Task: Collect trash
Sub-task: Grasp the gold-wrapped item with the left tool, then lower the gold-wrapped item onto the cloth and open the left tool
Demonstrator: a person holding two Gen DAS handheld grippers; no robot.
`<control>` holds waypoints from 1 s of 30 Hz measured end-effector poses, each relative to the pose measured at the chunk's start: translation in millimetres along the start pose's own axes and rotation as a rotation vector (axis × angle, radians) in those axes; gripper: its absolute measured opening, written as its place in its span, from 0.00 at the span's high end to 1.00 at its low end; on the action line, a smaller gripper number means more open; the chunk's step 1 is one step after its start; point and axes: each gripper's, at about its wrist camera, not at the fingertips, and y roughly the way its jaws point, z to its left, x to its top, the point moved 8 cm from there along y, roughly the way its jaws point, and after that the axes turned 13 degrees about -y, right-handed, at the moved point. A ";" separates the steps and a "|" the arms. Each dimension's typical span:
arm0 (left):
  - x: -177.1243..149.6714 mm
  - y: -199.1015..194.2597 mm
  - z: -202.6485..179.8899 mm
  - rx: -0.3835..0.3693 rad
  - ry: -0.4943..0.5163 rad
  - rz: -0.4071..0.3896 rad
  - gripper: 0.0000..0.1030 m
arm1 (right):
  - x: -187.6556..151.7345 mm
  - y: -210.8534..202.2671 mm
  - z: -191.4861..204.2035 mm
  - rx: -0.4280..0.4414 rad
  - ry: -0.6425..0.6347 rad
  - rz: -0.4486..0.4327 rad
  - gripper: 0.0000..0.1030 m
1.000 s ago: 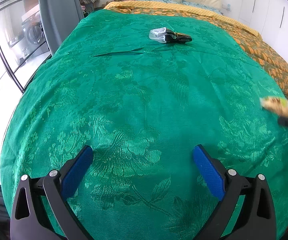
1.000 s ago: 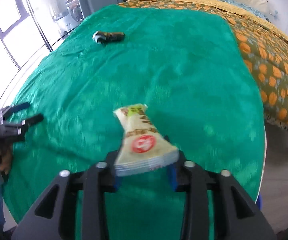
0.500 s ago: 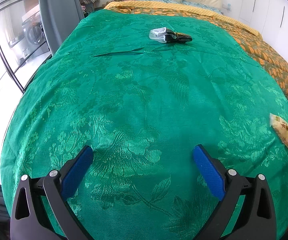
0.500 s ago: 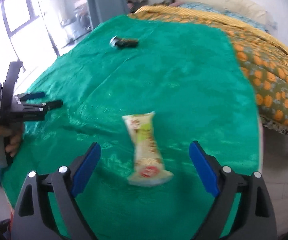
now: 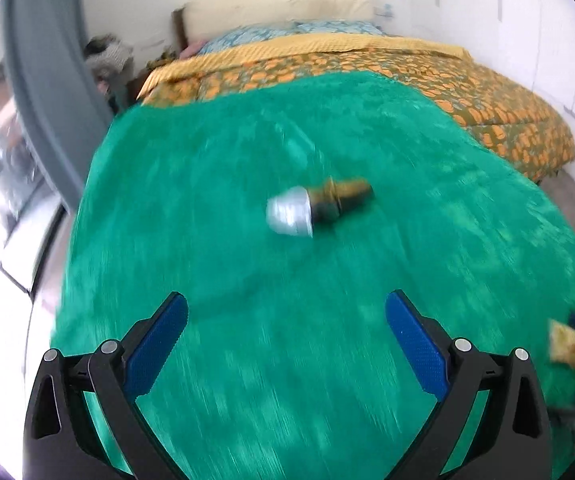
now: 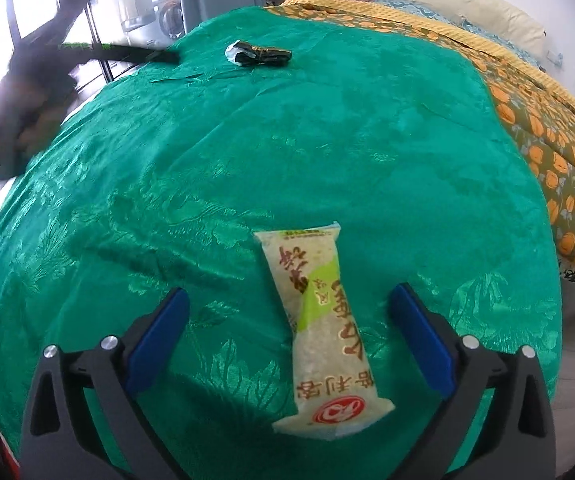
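Lying loose on the green brocade bedspread (image 6: 367,152), two pieces of trash are still waiting. The right tongs (image 6: 289,330) are opening, untouching, around the pale rectangular plastic snack wrapper (image 6: 321,332). The left tongs (image 5: 287,344), spread apart, are facing the crumpled silver-and-dark foil wrapper (image 5: 311,210), well ahead.

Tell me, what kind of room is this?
It looks like a bedroom. There is a big bed with a green cover and an orange patterned quilt, and a cream pillow lies at its head. A washing machine shows beyond the glass door.
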 end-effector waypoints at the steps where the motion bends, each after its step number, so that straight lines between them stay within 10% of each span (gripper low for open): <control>1: 11.9 9.9 -4.6 -0.005 0.030 0.005 0.05 | -0.4 -0.3 -1.0 0.003 0.003 -0.001 0.04; 13: 48.8 113.3 -27.9 -0.098 0.093 0.111 0.07 | -0.1 1.3 -0.5 0.005 0.007 -0.004 0.04; 16: 50.1 112.7 -34.8 -0.172 0.064 0.114 0.49 | 0.3 1.4 -0.5 0.004 0.008 -0.004 0.04; 23: 23.8 68.8 -44.4 -0.164 -0.040 0.083 0.60 | -0.1 1.3 -0.6 0.005 0.007 -0.005 0.04; 30: -93.9 -34.8 -45.4 -0.023 -0.159 0.152 0.59 | 0.2 1.1 -1.5 0.012 0.012 -0.008 0.04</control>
